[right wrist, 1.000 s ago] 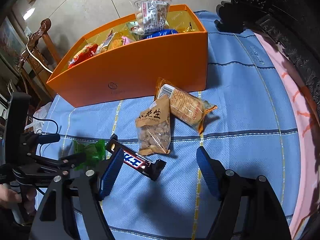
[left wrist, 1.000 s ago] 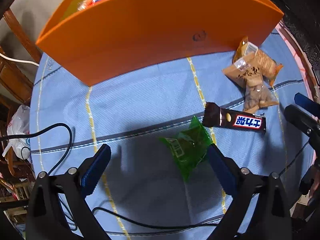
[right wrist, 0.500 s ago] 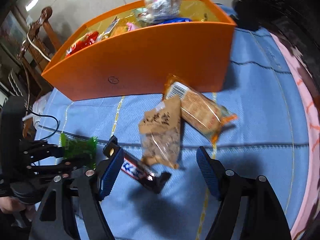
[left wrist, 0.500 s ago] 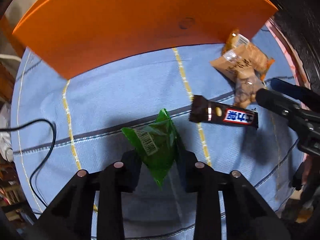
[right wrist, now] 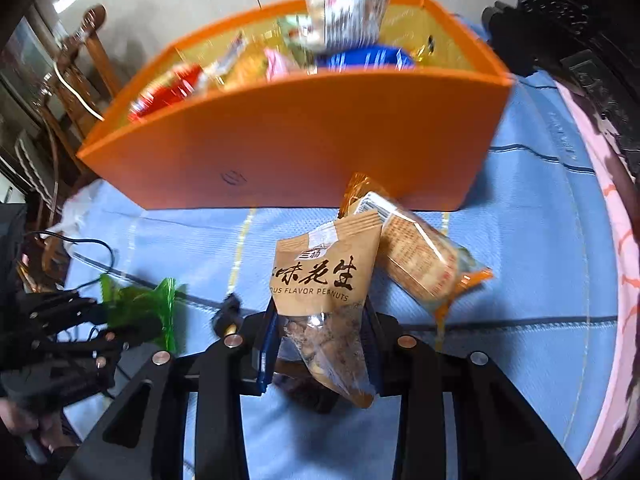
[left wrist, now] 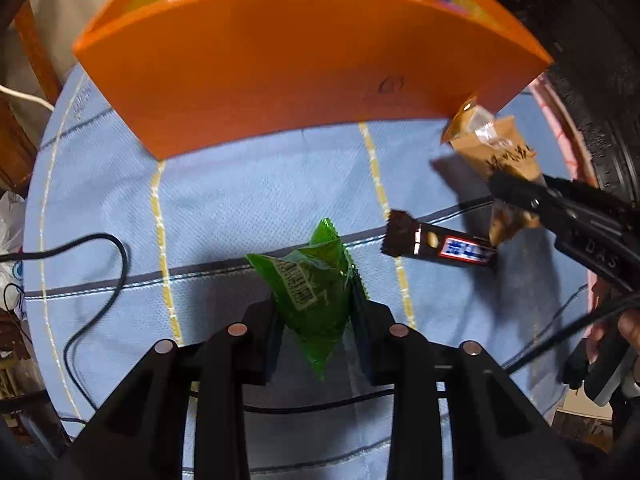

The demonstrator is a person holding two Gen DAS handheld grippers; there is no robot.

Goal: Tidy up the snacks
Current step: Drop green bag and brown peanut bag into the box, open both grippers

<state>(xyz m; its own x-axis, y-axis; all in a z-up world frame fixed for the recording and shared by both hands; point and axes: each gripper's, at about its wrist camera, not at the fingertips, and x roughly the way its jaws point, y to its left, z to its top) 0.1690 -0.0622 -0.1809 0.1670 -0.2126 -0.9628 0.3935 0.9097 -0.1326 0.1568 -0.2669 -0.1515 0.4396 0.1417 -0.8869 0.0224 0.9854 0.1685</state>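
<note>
A blue striped cloth (left wrist: 248,200) covers the table, an orange box (left wrist: 304,68) of snacks at its far side. Left wrist view: the left gripper (left wrist: 316,312), wide open a second ago, now pinches the green packet (left wrist: 308,284) and has it off the cloth, long axis running away from the camera, top corner toward the box. The chocolate bar (left wrist: 440,244) lies crosswise just right of it, untouched.

Right wrist view: the right gripper (right wrist: 322,340), open half a second ago, has closed on the peanut bag (right wrist: 324,280), held upright, printed top toward the box. The orange-ended packet (right wrist: 424,260) lies slantwise behind it. Two snacks look ready for boxing; two remain.
</note>
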